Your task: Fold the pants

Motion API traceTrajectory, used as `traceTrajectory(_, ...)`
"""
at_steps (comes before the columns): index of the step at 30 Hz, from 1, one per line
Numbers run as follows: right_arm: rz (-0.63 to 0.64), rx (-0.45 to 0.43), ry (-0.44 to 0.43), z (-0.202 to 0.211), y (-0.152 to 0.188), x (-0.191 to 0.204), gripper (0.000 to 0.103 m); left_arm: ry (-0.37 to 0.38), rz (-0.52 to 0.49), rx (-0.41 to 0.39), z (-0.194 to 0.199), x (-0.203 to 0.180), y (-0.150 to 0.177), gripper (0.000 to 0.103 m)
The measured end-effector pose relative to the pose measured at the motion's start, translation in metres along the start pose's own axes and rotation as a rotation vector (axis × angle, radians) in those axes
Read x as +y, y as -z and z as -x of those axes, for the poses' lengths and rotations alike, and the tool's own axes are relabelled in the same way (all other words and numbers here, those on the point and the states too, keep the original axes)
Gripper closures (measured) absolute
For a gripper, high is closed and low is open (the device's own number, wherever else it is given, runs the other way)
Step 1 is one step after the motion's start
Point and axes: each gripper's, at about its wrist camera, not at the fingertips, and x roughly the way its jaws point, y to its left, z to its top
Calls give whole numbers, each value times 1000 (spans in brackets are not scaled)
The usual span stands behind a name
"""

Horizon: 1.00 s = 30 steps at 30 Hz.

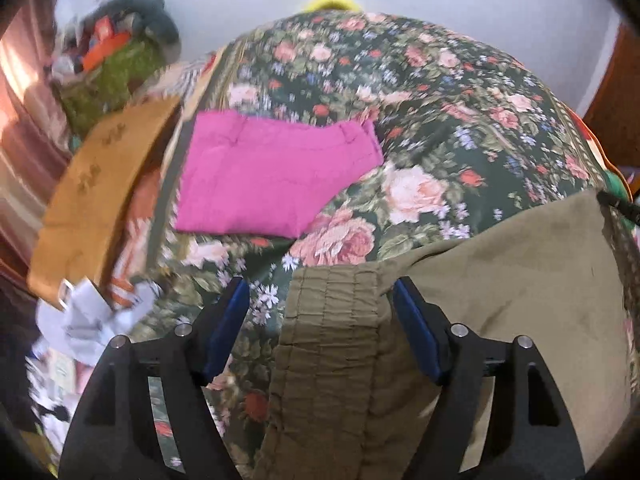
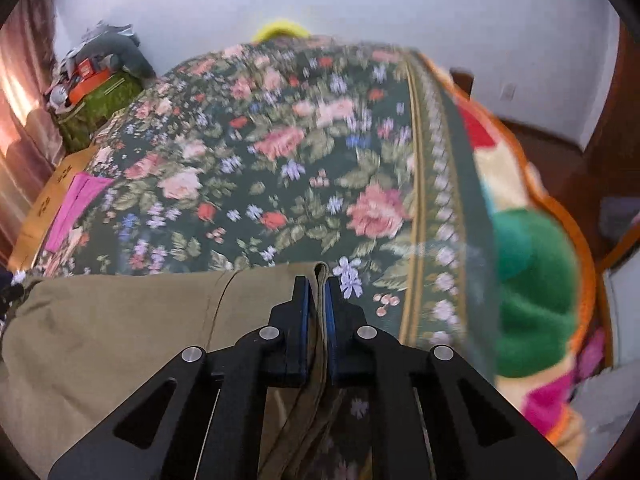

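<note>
Olive-green pants lie on a floral bedspread. Their elastic waistband runs between the fingers of my left gripper, whose jaws stand wide open around it, blue pads apart. In the right wrist view the pants spread to the left, and my right gripper is shut on a folded edge of them, the cloth pinched between the blue pads. A folded pink garment lies further back on the bed, left of centre; it also shows in the right wrist view.
A brown cardboard box sits at the bed's left edge, with crumpled white paper below it. A cluttered green-covered stand is at back left. A colourful fleece blanket hangs off the bed's right side. A white wall is behind.
</note>
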Motion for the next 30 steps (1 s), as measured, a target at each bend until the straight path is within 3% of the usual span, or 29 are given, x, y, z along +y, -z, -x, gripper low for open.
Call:
traceTrajectory(3, 48, -55, -26, 31, -4, 13, 81, 35, -30, -13, 15, -6, -1, 22)
traceTrajectory(4, 57, -67, -36, 39, -4, 18, 68, 41, -54, -19, 20, -10, -1, 21)
traceTrajectory(7, 115, -121, -86, 65, -5, 41, 50, 53, -124, -35, 34, -25, 0, 15)
traceTrajectory(11, 155, -89, -232, 72, 0, 76, 31, 95, -168, -31, 42, -42, -1, 4)
traceTrajectory(14, 146, -11, -341, 58, 9, 100, 27, 113, -162, -9, 37, -46, -4, 3)
traceTrajectory(18, 135, 133, -415, 23, 27, 125, 27, 155, -144, 80, 12, -49, -5, 3)
traceTrajectory(22, 117, 260, -420, -6, 48, 136, 27, 189, -142, 184, -19, -49, 6, 3)
traceTrajectory(30, 167, 323, -434, 1, 73, 126, 22, 137, -192, 156, -13, -51, 26, 0)
